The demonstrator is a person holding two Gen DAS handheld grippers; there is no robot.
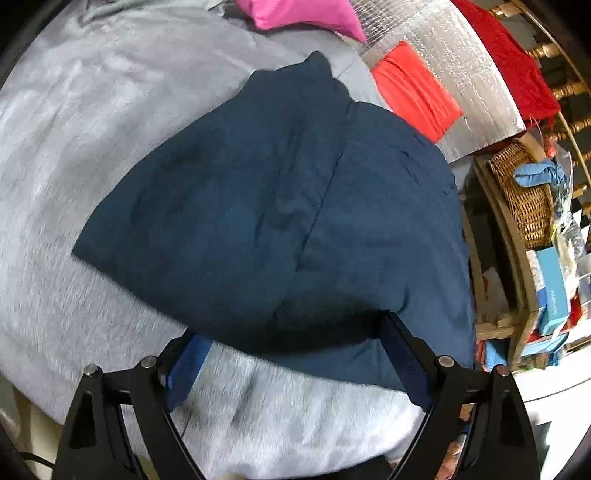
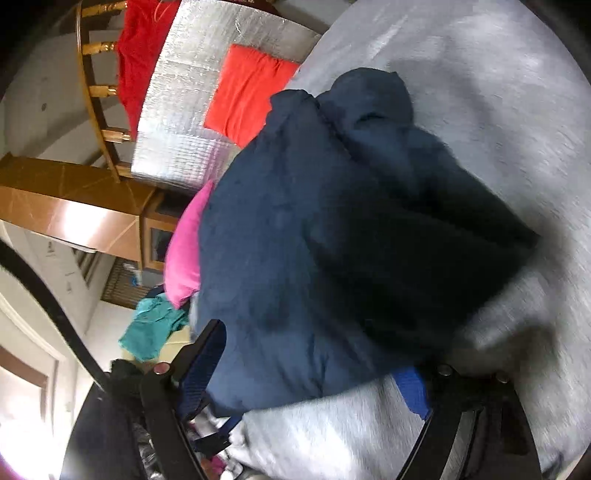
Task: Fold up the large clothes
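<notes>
One navy garment (image 1: 266,206) on grey sheet (image 1: 74,147); both tongs, left (image 1: 291,343) & right (image 2: 314,369), released (nothing gripped).

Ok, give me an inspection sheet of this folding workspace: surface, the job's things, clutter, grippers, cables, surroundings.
Surface: grey bed sheet, wrinkled, with a silver foil mat at its far side.
Job's things: navy garment lies folded on the sheet; one layer overlaps another along a seam.
Clutter: orange-red cloth on the foil mat; pink cloth; red cloth over a wooden railing; teal cloth.
Grippers: left gripper open, fingers at the garment's near edge; right gripper open, garment edge between its fingers, not pinched.
Cables: nothing seen for certain.
Surroundings: wicker basket and boxes on a crowded shelf beside the bed.
</notes>
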